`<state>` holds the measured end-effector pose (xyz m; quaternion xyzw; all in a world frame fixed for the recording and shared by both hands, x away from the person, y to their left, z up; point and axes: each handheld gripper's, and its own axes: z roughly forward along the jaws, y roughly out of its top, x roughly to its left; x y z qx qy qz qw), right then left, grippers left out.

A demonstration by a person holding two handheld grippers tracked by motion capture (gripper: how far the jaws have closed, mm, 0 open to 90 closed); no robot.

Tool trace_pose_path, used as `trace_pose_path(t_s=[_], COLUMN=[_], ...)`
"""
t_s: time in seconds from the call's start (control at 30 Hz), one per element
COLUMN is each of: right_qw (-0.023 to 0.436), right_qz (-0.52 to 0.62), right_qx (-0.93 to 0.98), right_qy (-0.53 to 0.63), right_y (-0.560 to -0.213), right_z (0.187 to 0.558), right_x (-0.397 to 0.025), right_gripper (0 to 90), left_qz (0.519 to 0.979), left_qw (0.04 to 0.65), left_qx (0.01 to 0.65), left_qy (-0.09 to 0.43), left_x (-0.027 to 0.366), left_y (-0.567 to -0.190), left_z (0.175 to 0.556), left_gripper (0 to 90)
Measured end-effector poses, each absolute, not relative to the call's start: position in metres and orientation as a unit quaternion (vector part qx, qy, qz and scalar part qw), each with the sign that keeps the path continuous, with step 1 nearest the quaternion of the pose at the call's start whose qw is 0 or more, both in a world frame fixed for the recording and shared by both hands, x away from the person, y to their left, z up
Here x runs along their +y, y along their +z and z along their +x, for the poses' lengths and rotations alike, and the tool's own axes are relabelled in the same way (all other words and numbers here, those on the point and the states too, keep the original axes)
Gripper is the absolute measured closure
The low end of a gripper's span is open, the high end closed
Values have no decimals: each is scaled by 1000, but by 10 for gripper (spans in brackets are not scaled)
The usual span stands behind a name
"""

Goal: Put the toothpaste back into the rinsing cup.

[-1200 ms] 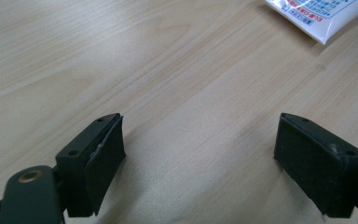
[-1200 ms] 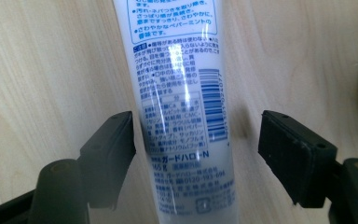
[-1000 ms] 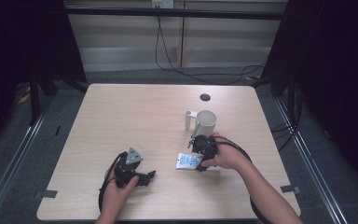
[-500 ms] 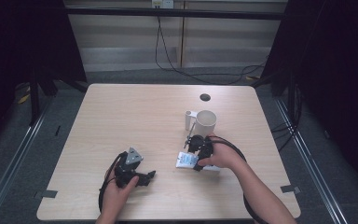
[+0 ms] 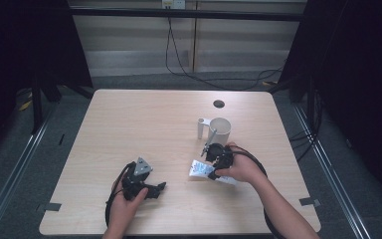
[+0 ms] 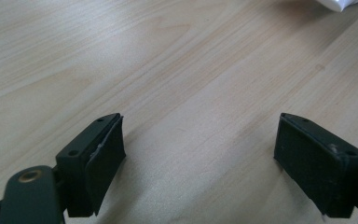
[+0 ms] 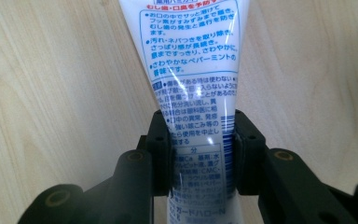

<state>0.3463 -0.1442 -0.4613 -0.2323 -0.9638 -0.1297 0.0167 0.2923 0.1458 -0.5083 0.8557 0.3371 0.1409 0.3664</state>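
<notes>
Right gripper (image 7: 200, 149) pinching tube (image 7: 193, 70) across its flat end, jaws pressed on both sides. Tube over table (image 5: 144, 129), front right, just before mug (image 5: 220, 130). Left gripper (image 6: 200, 158) spread wide, holding nothing, low over bare wood at front left, well apart from tube.

One table (image 5: 129, 129). On it, one white tube (image 5: 200, 169) with blue and red print, one cream mug (image 5: 220, 131), and one small white upright piece (image 5: 200, 128) just beside the mug. One dark round hole (image 5: 219, 104) sits near the table's far edge. Two tools: the left tool (image 5: 160, 187) and the right tool (image 5: 210, 172), one in each of the person's two hands.
</notes>
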Motion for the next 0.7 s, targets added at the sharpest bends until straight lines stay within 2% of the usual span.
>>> trace_pose_path(t_s=[0.7], right_qw=[-6], right_qz=[-262], right_qx=[-927], right_qy=[-270], right_y=[-430], right_z=[333], right_x=[-183], right_gripper=[659], left_qz=[856], left_qw=[366], left_qx=[337], left_qy=[142], left_x=[146], left_y=[-508], left_z=[292], left_gripper=[158])
